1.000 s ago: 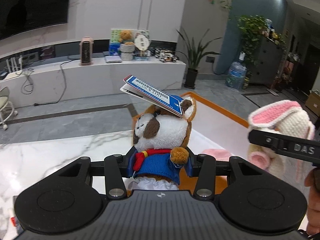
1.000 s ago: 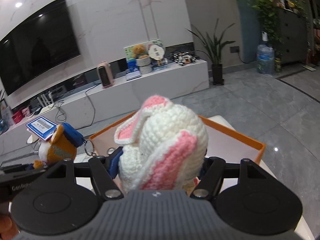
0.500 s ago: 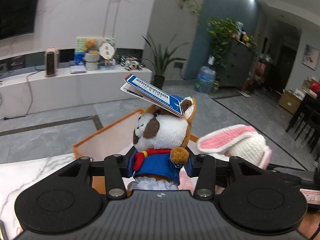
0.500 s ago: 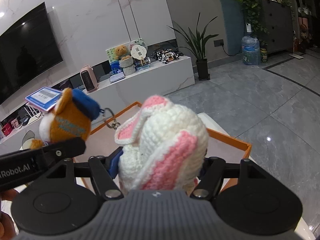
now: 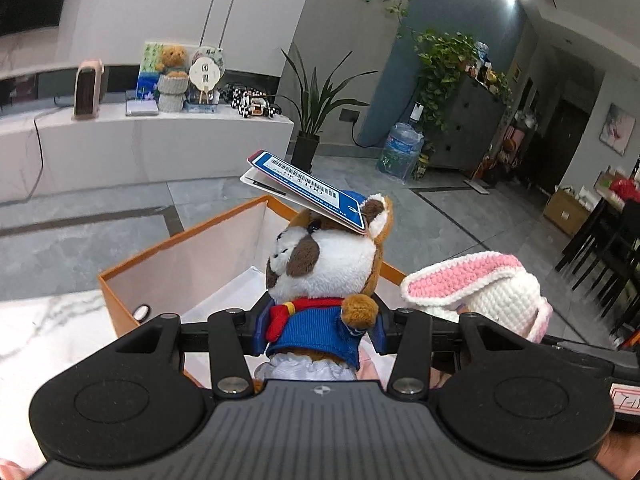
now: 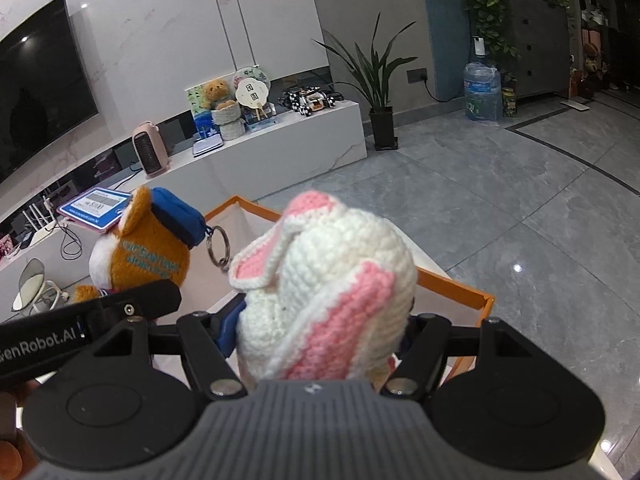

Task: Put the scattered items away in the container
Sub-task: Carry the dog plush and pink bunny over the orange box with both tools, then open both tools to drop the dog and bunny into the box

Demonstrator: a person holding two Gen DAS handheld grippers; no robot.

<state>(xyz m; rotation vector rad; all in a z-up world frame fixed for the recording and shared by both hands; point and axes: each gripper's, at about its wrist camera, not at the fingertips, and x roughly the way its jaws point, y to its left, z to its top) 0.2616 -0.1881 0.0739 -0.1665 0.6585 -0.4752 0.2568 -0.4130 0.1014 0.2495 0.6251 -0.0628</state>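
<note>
Both grippers angled downward over the orange box (image 5: 168, 256).
Left gripper (image 5: 320, 330) clamps the plush dog (image 5: 324, 264); right gripper (image 6: 320, 332) clamps the crocheted rabbit (image 6: 324, 280); the box now sits nearer, lower centre.

Left claw (image 5: 318, 332), angled downward, is clamped on a plush toy (image 5: 320, 272). Right claw (image 6: 320, 332), beside it and likewise tilted down, grips a crocheted rabbit (image 6: 324, 292) between its fingers.
</note>
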